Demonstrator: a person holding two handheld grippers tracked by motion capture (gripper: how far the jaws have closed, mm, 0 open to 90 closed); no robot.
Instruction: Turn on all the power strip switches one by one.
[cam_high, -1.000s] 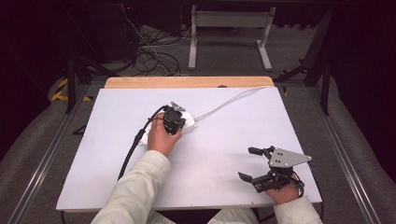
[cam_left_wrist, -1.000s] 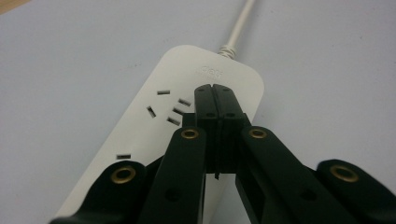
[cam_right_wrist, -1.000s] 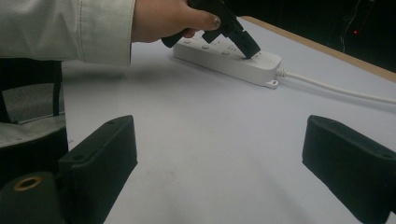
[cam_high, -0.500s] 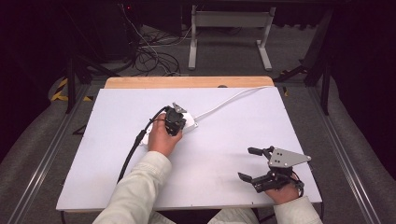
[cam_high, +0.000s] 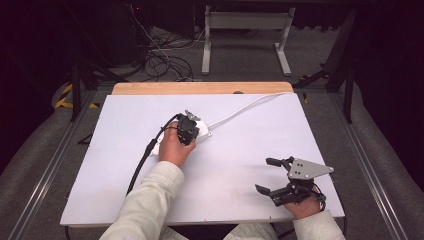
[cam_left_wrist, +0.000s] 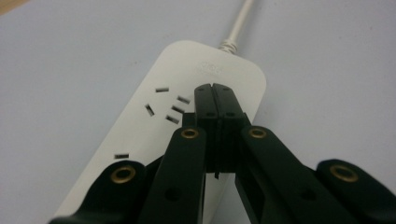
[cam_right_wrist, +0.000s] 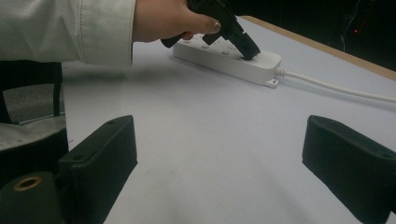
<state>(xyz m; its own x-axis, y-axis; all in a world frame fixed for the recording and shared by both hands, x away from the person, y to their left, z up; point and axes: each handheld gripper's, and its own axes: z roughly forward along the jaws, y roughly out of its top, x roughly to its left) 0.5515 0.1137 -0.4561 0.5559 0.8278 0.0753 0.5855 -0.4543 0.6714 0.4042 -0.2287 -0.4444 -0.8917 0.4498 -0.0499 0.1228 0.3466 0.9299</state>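
The left claw (cam_high: 192, 123) was down on the white power strip (cam_left_wrist: 154, 126) near the middle of the white surface (cam_high: 250, 145), its jaws clenched tight together with nothing between them, tips pressed to the strip's top close to the cord end. In the left gripper view the closed jaws covered the strip's centre line, and a few socket slots showed just left of them. The white cord (cam_high: 245, 107) ran from the strip off toward the far right edge of the surface. The person's left hand (cam_high: 172, 147) and cream sleeve (cam_high: 145, 205) lay across the near end of the strip, so that end was hidden in the high view. A black cable (cam_high: 142, 162) trailed from the left gripper back toward the near left edge.

The right claw (cam_high: 268, 176) sat well apart, near the front right corner, jaws released and spread wide, holding nothing; bare surface lay between them in the right gripper view. From there the strip (cam_right_wrist: 229, 58) showed across the surface, with the left hand (cam_right_wrist: 168, 21) above it and round buttons partly blocked by the fingers.

Beyond the far wooden edge (cam_high: 200, 88), tangled floor cables (cam_high: 160, 60) and a grey stand (cam_high: 245, 35) sat in dim light, hard to make out.
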